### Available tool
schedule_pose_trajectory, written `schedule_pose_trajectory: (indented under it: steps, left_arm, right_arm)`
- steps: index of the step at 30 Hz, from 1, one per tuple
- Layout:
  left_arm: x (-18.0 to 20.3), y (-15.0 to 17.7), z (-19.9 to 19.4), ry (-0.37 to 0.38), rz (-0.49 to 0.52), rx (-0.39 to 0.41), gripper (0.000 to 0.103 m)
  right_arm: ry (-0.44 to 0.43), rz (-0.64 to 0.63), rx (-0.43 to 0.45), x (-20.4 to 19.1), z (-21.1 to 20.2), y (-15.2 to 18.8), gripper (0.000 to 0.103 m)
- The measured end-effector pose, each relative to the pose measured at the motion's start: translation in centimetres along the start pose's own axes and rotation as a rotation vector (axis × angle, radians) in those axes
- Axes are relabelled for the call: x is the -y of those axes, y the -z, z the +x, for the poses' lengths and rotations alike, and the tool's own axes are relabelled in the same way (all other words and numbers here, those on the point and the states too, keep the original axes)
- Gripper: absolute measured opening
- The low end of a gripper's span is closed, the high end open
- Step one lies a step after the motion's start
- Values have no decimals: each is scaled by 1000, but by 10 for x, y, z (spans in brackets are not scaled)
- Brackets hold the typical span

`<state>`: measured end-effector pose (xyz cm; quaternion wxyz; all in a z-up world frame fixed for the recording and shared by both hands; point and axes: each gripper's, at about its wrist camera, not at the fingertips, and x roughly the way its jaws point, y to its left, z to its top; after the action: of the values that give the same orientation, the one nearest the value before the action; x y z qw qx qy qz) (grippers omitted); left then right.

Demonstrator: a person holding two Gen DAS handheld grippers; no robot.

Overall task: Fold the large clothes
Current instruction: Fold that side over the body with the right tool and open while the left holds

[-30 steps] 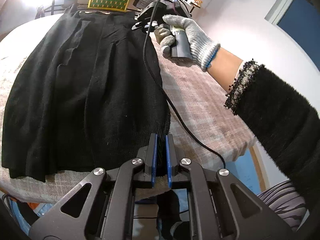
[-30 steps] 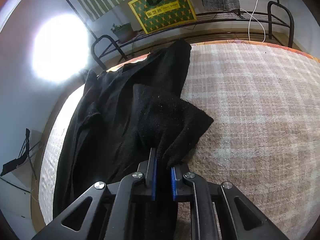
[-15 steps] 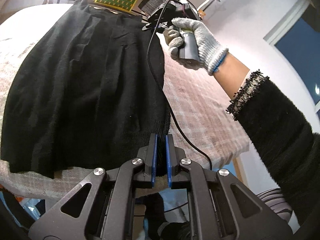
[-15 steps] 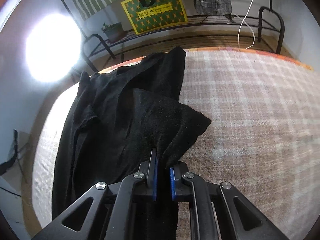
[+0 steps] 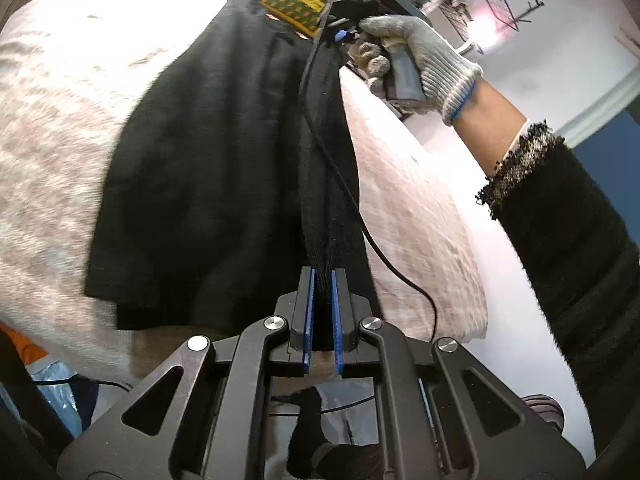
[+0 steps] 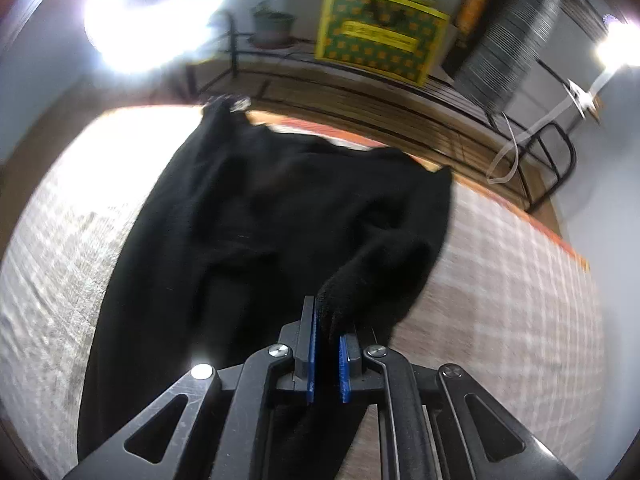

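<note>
Black knit garment (image 5: pixel 208 184): soft, floppy, likely stretchy. Left claw (image 5: pixel 324 280) pinching hem, right claw (image 6: pixel 327 322) pinching corner; grab edges.

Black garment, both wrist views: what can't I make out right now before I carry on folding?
- Left wrist view: the black garment has its near hem corner hidden behind the left hand-held gripper.
- Left wrist view: the right hand-held gripper's tips are covered by the gloved hand.
- Right wrist view: motion blur hides folds; fabric pinched in the right hand-held gripper can't be identified.
</note>
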<state>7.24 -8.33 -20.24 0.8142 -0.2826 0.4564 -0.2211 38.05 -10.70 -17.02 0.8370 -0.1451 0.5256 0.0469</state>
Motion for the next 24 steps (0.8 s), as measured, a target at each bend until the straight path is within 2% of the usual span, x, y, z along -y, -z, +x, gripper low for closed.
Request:
schedule_pose_trajectory:
  steps: [2, 5, 9, 11, 12, 13, 16, 17, 19, 21, 24]
  left_arm:
    - [-10, 0, -2, -7, -19, -2, 6]
    - [-17, 2, -1, -15, -30, -8, 6]
    - [-16, 4, -4, -16, -18, -7, 6]
    - [-13, 2, -1, -16, -15, -7, 6]
    - [-13, 2, -1, -17, -14, -9, 6]
    - [-13, 2, -2, -18, -13, -7, 6]
    - [-7, 3, -6, -33, 9, 5, 6]
    - [-6, 4, -6, -40, 18, 7, 6]
    - [-4, 5, -6, -50, 24, 8, 6]
    - [-4, 5, -5, -50, 17, 4, 6]
    - [1, 2, -5, -45, 8, 1, 6]
  right_arm:
    - [34, -65, -11, -28, 11, -4, 6]
    - [35, -114, -29, -57, 27, -5, 6]
    - [20, -116, -38, -60, 33, -3, 10]
    - [-26, -116, -32, -54, 29, -2, 18]
    - [-65, -114, -19, -49, 24, -2, 22]
    - [-115, -96, 7, -39, 14, -1, 32]
    - [-263, -2, 78, -8, -8, 3, 44]
    - [-304, 47, 113, 12, -17, 7, 46]
    - [-330, 118, 138, 34, -24, 15, 46]
    - [-362, 201, 137, 61, -29, 28, 46]
    - [-374, 244, 129, 84, -37, 52, 46]
